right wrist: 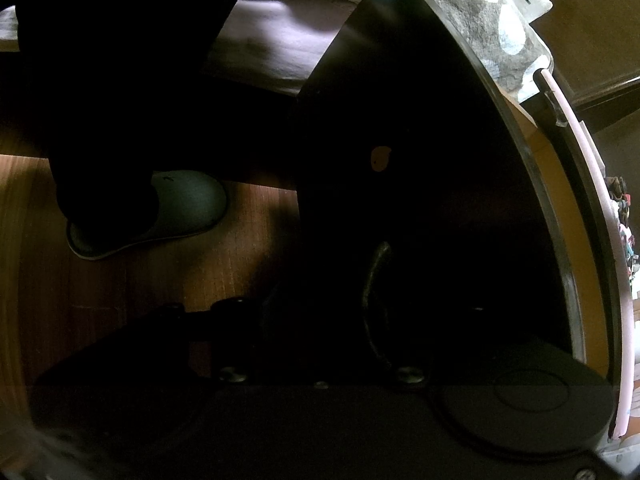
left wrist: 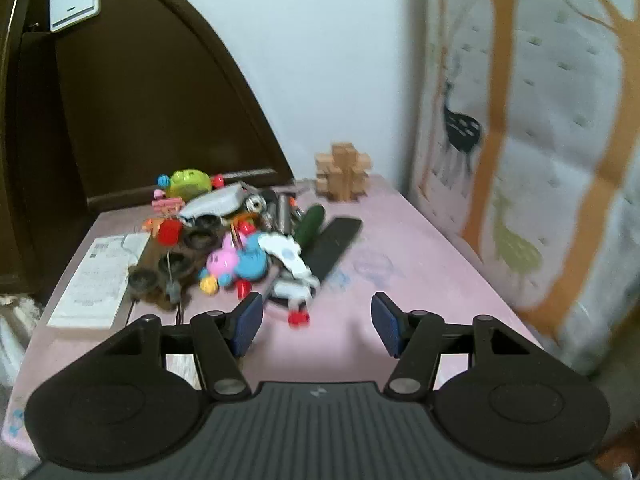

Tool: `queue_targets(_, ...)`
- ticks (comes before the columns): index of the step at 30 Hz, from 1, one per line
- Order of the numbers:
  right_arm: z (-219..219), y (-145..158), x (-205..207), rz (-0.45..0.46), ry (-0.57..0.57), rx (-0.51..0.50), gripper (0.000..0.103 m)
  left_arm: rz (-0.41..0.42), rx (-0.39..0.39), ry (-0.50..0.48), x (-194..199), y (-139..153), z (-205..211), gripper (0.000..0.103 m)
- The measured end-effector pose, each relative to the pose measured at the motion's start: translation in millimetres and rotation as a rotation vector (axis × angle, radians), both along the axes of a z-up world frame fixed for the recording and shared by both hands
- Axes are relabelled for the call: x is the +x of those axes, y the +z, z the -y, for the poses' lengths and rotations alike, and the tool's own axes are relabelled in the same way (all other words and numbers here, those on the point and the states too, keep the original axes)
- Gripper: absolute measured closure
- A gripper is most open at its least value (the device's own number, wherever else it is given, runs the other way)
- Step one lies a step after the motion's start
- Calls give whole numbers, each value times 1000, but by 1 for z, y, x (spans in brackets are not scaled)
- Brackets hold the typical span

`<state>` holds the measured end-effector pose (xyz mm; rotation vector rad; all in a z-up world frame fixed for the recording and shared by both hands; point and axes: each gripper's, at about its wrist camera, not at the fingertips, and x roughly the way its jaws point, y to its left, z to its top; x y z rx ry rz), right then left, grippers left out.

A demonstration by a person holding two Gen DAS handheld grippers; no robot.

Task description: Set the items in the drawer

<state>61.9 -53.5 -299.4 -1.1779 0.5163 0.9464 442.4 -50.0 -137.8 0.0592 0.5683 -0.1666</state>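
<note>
In the left wrist view, a heap of small toys lies on a pink table top, with a wooden puzzle block behind it and a black remote at the heap's right. My left gripper is open and empty, just in front of the heap. In the right wrist view, my right gripper is up against the dark drawer front, at its curved metal handle. The fingers are lost in shadow. The drawer stands slightly pulled out, with its light wooden side showing.
A folded paper sheet lies at the table's left. A dark headboard stands behind the table and a tree-print mattress at the right. Below, a slippered foot stands on the wooden floor beside the drawer.
</note>
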Motion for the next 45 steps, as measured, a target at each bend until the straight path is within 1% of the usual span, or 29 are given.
queue_targets(5,1,0,0,1,2,3,53,12,11,38,26,-6,-1,44)
queue_targets(9,1,0,0,-1,1,7,52,15,34,34,43,-10,-1,44)
queue_targets(17,1,0,0,-4,-2,9,52,24,116,29,76,-27,9,44)
queue_targets(24,2,-1,0,-3,1,12,51,35,146,36,92,-39,13,45)
queue_targets(26,2,-1,0,-2,2,13,51,36,146,45,96,-40,12,51)
queue_targets(28,2,-1,0,-3,2,14,51,40,144,58,98,-40,9,58)
queue_targets(29,2,-1,0,-3,2,14,51,41,153,60,99,-40,8,61)
queue_targets(30,2,-1,0,-3,2,15,51,44,169,62,100,-40,8,66)
queue_targets(32,2,-1,0,-3,1,14,51,49,196,51,101,-42,7,67)
queue_targets(34,0,-1,0,-3,-2,13,51,52,246,21,102,-43,10,67)
queue_targets(37,0,-1,0,-4,-3,13,51,39,270,4,106,-42,10,67)
queue_targets(40,-1,-1,0,-4,-4,13,51,47,323,-13,106,-43,16,69)
queue_targets(42,-1,-1,0,-4,-4,14,51,48,321,-15,105,-42,16,70)
queue_targets(43,0,-1,0,-4,-4,14,51,54,318,-11,103,-40,16,77)
queue_targets(44,-1,-1,0,-4,-4,14,51,59,319,-11,102,-39,16,77)
queue_targets(45,-1,-1,0,-4,-4,14,51,60,316,-16,101,-37,16,85)
